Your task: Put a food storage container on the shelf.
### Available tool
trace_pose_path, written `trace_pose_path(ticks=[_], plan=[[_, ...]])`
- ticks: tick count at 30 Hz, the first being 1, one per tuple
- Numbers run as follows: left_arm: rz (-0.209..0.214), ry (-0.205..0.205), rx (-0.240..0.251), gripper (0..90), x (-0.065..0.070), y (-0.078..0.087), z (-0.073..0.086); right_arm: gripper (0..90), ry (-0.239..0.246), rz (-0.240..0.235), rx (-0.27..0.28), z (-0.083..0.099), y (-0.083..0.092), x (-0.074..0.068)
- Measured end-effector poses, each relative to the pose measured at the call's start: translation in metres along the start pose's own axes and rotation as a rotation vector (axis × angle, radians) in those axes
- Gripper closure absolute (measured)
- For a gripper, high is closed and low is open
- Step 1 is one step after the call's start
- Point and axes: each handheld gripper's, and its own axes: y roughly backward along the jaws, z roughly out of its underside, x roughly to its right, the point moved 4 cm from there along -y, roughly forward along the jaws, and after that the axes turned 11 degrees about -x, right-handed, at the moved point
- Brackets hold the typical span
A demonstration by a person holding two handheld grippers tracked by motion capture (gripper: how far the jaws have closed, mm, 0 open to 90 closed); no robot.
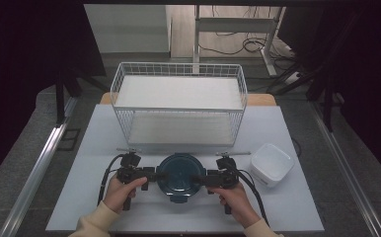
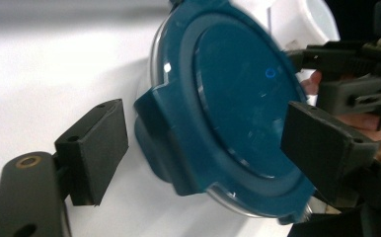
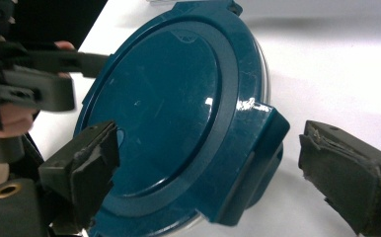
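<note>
In the high view, the round container with a dark teal lid (image 1: 181, 177) sits on the white counter (image 1: 90, 163) in front of a wire basket shelf (image 1: 178, 101), the left gripper (image 1: 150, 174) and right gripper (image 1: 202, 178) flanking it, seemingly to work the clips. A white box (image 1: 272, 164) stands just right; dark curtains surround. In the left gripper view, open jaws straddle a lid clip (image 2: 156, 123) without pressing. In the right gripper view, wide-open jaws bracket the opposite clip (image 3: 262, 143).

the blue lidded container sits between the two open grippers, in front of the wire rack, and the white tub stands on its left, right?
Not quite. In the high view the white tub stands to the right of the blue lidded container, beyond the right gripper. The rest holds: left gripper open too, wire rack behind.
</note>
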Motion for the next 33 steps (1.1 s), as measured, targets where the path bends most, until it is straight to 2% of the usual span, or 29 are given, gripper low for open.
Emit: trace_pose_path(ticks=[4,5,6,7,12,15,16,18,19,22,24,33], plan=[[0.029,0.018,-0.005,17.7,0.001,-0.004,0.002,7.6,-0.025,-0.017,-0.019,0.001,-0.006,0.001],[0.044,0.027,-0.009,18.2,-0.001,-0.004,0.003,7.7,-0.032,-0.021,-0.022,0.002,-0.008,0.001],[0.075,0.054,-0.010,18.4,-0.003,-0.005,0.003,7.8,-0.038,-0.027,-0.024,0.002,-0.008,0.001],[0.084,0.061,-0.007,19.2,-0.004,-0.006,0.003,8.3,-0.050,-0.039,-0.024,0.002,-0.010,0.002],[0.101,0.075,-0.018,20.9,-0.006,-0.009,0.003,13.6,-0.089,-0.078,-0.031,0.003,-0.014,0.004],[0.088,0.082,-0.025,23.0,-0.005,-0.011,0.004,17.1,-0.108,-0.098,-0.036,0.004,-0.015,0.004],[0.075,0.095,-0.021,25.7,-0.004,-0.012,0.004,17.4,-0.108,-0.095,-0.034,0.004,-0.016,0.004],[0.075,0.114,-0.023,27.1,-0.004,-0.011,0.004,20.5,-0.092,-0.082,-0.023,0.004,-0.014,0.004],[0.081,0.116,-0.022,28.2,-0.005,-0.010,0.004,22.0,-0.093,-0.086,-0.021,0.004,-0.013,0.004],[0.118,0.162,0.003,32.2,-0.008,-0.009,0.007,27.7,-0.133,-0.123,0.000,0.005,-0.010,0.009],[0.133,0.168,0.008,34.3,-0.009,-0.007,0.008,29.4,-0.137,-0.133,0.011,0.006,-0.008,0.011],[0.091,0.114,0.053,38.5,0.005,0.000,0.016,32.9,-0.101,-0.106,0.040,0.013,0.001,0.000]])
